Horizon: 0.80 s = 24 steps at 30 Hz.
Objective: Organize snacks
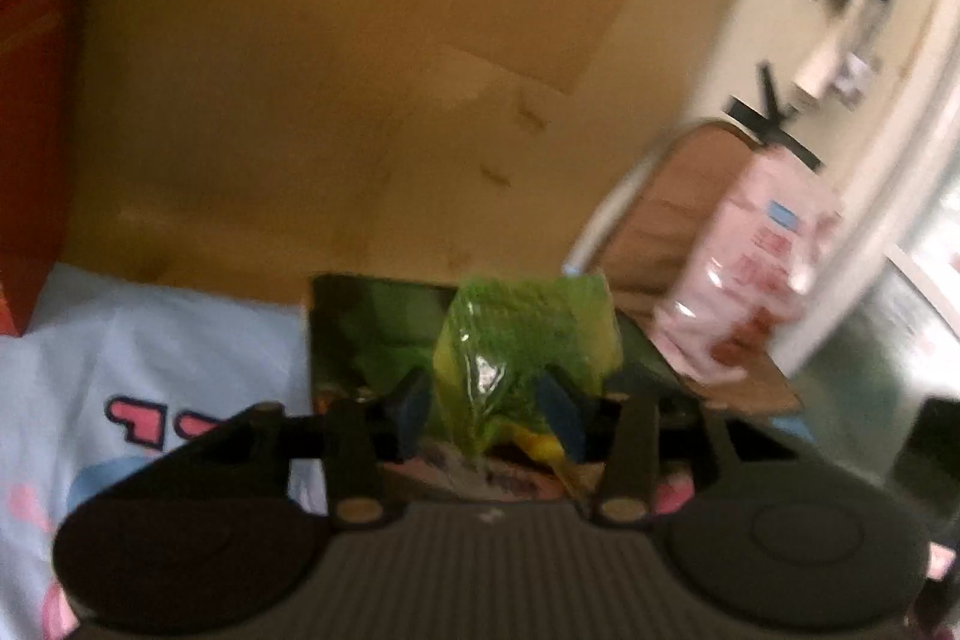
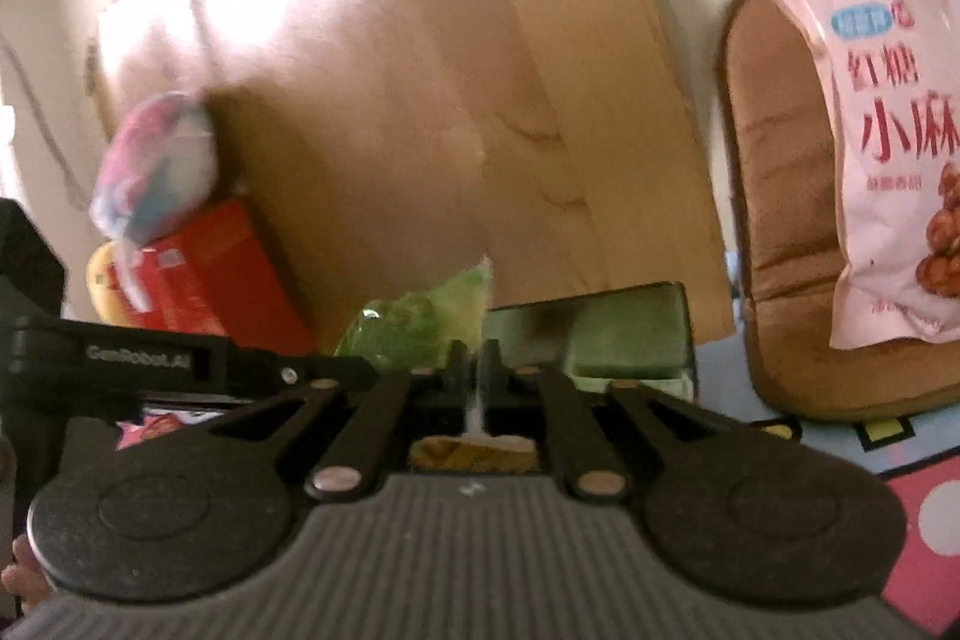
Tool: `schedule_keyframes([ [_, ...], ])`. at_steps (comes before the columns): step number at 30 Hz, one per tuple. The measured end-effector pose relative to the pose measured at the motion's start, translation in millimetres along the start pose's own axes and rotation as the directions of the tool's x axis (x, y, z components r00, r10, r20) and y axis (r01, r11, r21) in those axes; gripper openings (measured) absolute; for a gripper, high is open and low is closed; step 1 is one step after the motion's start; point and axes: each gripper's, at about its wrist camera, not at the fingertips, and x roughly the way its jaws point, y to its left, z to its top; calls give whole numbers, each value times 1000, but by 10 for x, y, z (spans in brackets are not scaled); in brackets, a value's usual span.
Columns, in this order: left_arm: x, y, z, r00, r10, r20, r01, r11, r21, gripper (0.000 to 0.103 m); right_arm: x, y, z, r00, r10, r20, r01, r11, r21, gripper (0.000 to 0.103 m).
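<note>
A green and yellow snack packet (image 1: 516, 340) sits between the blue pads of my left gripper (image 1: 489, 409), which is shut on it. The same packet (image 2: 420, 322) shows in the right wrist view, where my right gripper (image 2: 477, 370) is shut on its clear sealed edge. The left gripper's arm (image 2: 150, 364) reaches in from the left there. Behind the packet lies a dark green box (image 1: 366, 328), also in the right wrist view (image 2: 606, 334). A pink snack bag (image 2: 882, 148) leans on a brown cushion (image 2: 774, 220) at the right.
A wooden board (image 1: 336, 58) stands behind everything. A red box (image 2: 222, 268) with a pastel bag (image 2: 156, 166) on it is at the left. A light blue printed cloth (image 1: 150, 370) covers the surface. The pink bag (image 1: 762, 256) also shows at the right.
</note>
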Motion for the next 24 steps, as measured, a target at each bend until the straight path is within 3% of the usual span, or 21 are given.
schedule_keyframes([
  [3, -43, -19, 7, 999, 39, 12, -39, 999, 7, 44, -51, -47, 15, 1000, -13, 23, 12, 998, 59, 31],
  [11, -457, -335, -223, 987, 150, 53, -156, 981, 119, 46, -602, 12, -135, 997, -4, 76, -7, 991, 131, 32],
  [17, -892, -614, -692, 968, 234, 92, -249, 946, 210, 58, -1120, 176, -452, 996, 14, 89, -29, 984, 174, 34],
  [22, -1117, -748, -1154, 950, 302, 83, -313, 924, 222, 65, -1534, 355, -846, 998, -25, 55, 15, 985, 173, 41],
  [24, -1191, -788, -1328, 947, 315, 70, -322, 920, 224, 77, -1658, 410, -992, 998, -41, 43, 33, 983, 181, 42],
])
